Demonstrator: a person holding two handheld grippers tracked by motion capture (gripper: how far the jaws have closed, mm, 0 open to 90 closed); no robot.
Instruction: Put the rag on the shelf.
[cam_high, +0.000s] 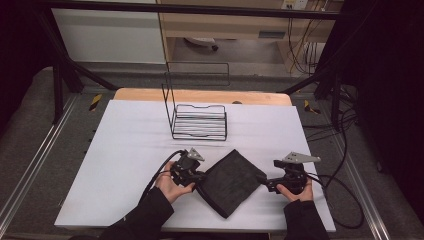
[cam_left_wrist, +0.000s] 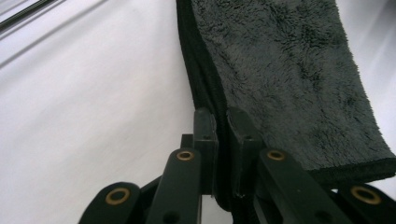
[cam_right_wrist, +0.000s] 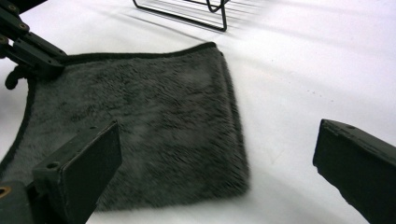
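Folded dark grey fleece cloth (cam_high: 231, 182) lies flat on the white surface (cam_high: 125, 150): light, limp, grippy pile. Left hand-held gripper (cam_left_wrist: 223, 122) is clamped on its hemmed edge; right hand-held gripper (cam_right_wrist: 217, 163) gapes wide, empty. Pinch hems or corners.

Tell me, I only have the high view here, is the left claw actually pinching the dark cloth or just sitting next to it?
Observer: Pinching it. In the left gripper view the left claw has its jaws closed on the folded edge of the dark cloth.
Operator: And the right claw, is it gripping too?
Observer: No. In the right gripper view the right claw stands wide open, with a cloth corner lying flat between its jaws, unpressed.
Operator: What is the cloth's surface like?
Observer: Fluffy, like a plush towel, with a stitched hem along its edges.
Operator: Anything past the cloth?
Observer: The wire rack, its foot standing clear of the cloth's far edge.
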